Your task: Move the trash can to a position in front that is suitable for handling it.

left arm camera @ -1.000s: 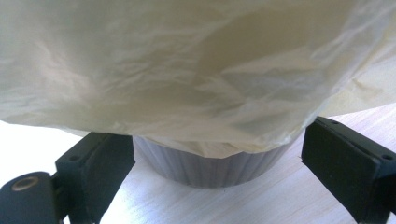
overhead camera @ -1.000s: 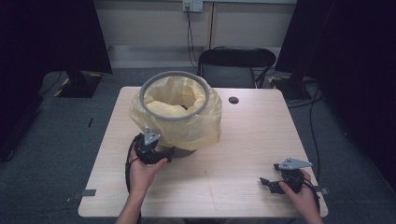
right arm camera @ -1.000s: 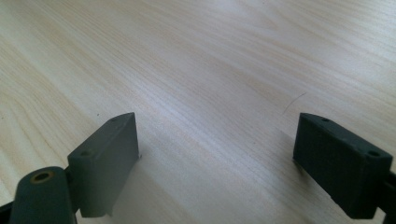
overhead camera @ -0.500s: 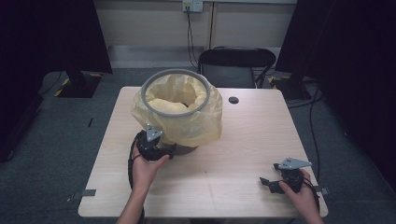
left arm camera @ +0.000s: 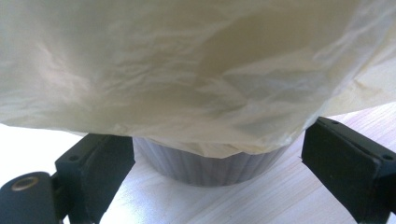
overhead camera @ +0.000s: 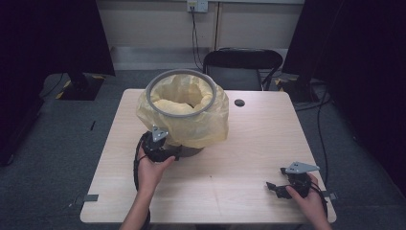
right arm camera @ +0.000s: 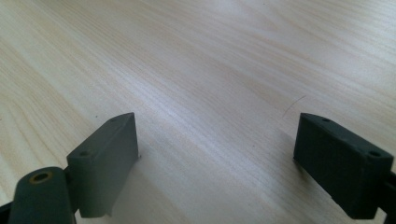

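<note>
Reaching with left claw (overhead camera: pixel 178 152), jaws spread, at thin slippery yellow bag (overhead camera: pixel 191 127) overhanging grey bin (left arm camera: pixel 210 165), counter (overhead camera: pixel 239 158) 11 o'clock; pinching loose hem advisable. Resting right claw (overhead camera: pixel 271 187) spread at 5 o'clock.

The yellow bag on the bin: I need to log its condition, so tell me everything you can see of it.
The yellow bag is thin, crinkled, translucent-looking plastic. It lines a round grey bin standing upright on the wooden table, its mouth folded over the grey rim and draped loosely down the outside, leaving the ribbed base bare. The left gripper sits at its lower hem, jaws open; contact cannot be told.
</note>
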A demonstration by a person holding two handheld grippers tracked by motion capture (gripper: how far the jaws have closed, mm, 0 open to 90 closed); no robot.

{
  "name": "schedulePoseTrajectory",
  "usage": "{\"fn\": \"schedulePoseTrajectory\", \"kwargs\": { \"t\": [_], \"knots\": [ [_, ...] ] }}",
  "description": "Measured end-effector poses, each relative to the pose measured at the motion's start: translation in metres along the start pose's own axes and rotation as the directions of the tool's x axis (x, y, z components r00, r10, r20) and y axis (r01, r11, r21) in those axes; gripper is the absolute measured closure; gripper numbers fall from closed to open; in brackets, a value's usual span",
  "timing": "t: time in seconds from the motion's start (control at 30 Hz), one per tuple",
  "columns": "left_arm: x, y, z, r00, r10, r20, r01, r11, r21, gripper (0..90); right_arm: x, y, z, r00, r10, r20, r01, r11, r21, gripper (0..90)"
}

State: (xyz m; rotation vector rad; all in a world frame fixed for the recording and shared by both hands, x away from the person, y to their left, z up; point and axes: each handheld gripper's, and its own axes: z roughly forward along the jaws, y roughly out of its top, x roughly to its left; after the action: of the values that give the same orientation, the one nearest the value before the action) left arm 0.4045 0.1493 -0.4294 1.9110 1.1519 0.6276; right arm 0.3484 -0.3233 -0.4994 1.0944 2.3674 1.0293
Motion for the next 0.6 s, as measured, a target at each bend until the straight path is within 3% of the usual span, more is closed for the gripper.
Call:
{"fn": "schedulePoseTrajectory", "kwargs": {
  "t": [0.3,0.33,0.6],
  "knots": [
    [0.004,-0.005,-0.006,0.9984,0.028,0.048,-0.03,0.9986,0.042,15.5,0.0,0.0,0.0,1.0,0.0,-0.001,0.0,1.0,0.0,12.9],
    [0.005,-0.005,-0.008,0.9975,0.045,0.055,-0.048,0.9975,0.052,15.6,0.0,0.0,0.0,1.0,0.0,-0.001,0.0,1.0,0.0,12.9],
    [0.009,-0.01,-0.016,0.9957,0.044,0.082,-0.052,0.9934,0.102,15.6,0.0,0.0,0.0,1.0,-0.001,-0.002,0.001,1.0,0.0,12.8]
  ]
}}
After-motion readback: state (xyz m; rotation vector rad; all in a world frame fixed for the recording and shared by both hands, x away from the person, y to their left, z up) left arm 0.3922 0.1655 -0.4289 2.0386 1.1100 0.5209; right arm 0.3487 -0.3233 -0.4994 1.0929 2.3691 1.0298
